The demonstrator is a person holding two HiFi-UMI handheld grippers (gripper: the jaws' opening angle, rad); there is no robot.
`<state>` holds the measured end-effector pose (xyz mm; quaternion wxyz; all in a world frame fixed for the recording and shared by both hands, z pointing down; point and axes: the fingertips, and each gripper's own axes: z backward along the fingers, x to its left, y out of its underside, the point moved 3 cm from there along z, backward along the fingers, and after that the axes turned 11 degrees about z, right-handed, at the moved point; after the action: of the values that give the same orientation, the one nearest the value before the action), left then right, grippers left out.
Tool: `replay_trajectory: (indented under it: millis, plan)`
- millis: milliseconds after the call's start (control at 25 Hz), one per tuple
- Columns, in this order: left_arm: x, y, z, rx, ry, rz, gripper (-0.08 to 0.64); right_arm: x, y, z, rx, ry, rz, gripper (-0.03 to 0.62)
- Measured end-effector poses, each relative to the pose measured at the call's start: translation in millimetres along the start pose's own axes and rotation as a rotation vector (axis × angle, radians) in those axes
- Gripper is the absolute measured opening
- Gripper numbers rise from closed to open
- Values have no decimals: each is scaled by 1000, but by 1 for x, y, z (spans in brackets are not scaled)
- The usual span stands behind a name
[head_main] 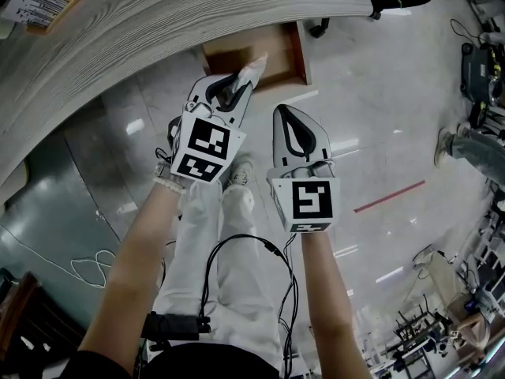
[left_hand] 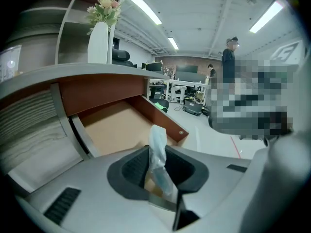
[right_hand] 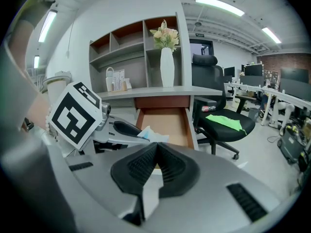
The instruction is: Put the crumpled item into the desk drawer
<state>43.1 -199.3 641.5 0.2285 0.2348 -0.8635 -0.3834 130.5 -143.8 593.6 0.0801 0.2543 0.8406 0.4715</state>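
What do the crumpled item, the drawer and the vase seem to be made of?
Crumpled item: thin, pale, creased and slightly see-through; plastic film or tissue, unclear which.
Drawer: reddish-brown walls, matte tan floor; probably laminated board.
Vase: white, smooth, evenly coloured; likely ceramic, possibly glass.

Grey left tongs [head_main: 241,81] and right tongs [head_main: 288,110], white trousers [head_main: 241,290], black cable [head_main: 237,237].
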Motion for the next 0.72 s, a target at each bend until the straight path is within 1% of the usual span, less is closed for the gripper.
replay_trajectory:
  millis: [360,480,600,720]
  plan:
    - [4,1,1,9,-8,-2,167,4,2,0,-10,-4,-2,5]
    - [4,-1,4,-1,-7,-1,191,5,1,0,-11,-3,-2,5]
    - [2,-6,9,-19,-3,4,212,7,2,1,8,-9,3,5]
    - [1,-8,14,-32,-6,5,218,8,-3,0,-11,-9,6,5]
